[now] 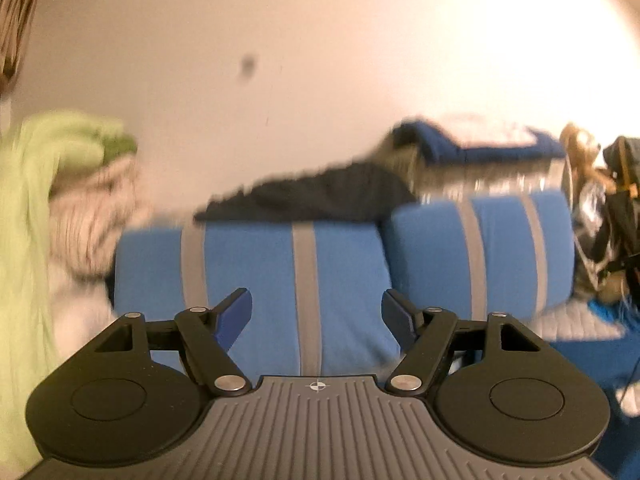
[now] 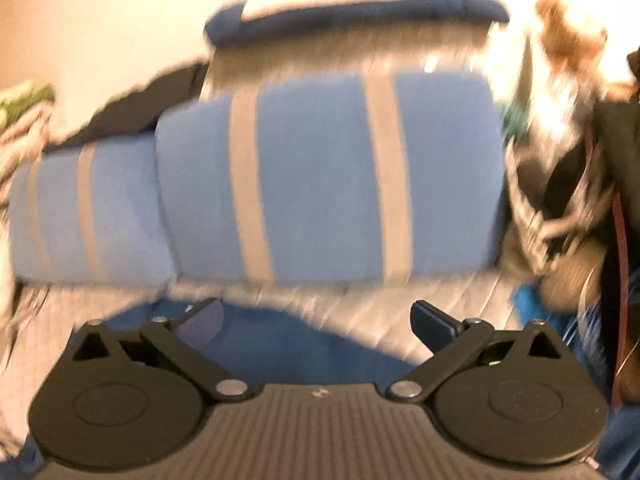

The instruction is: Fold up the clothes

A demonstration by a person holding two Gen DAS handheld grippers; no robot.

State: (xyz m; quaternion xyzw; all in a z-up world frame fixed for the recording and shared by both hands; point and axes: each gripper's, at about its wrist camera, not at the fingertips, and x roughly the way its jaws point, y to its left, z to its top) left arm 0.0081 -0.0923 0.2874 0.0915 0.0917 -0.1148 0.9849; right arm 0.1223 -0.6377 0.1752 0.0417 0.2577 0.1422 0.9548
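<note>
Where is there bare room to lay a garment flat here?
The free patch is the pale quilted surface in front of the blue striped cushions. Crowded: the green and beige clothes pile at left, dark clutter at right, a black garment atop the cushions.

A bed with a pale quilted cover (image 2: 360,312) carries two blue cushions with grey stripes (image 2: 328,176) side by side along its far edge. A dark blue cloth (image 2: 280,344) lies on the cover at its near edge; motion blur hides finer detail.
</note>
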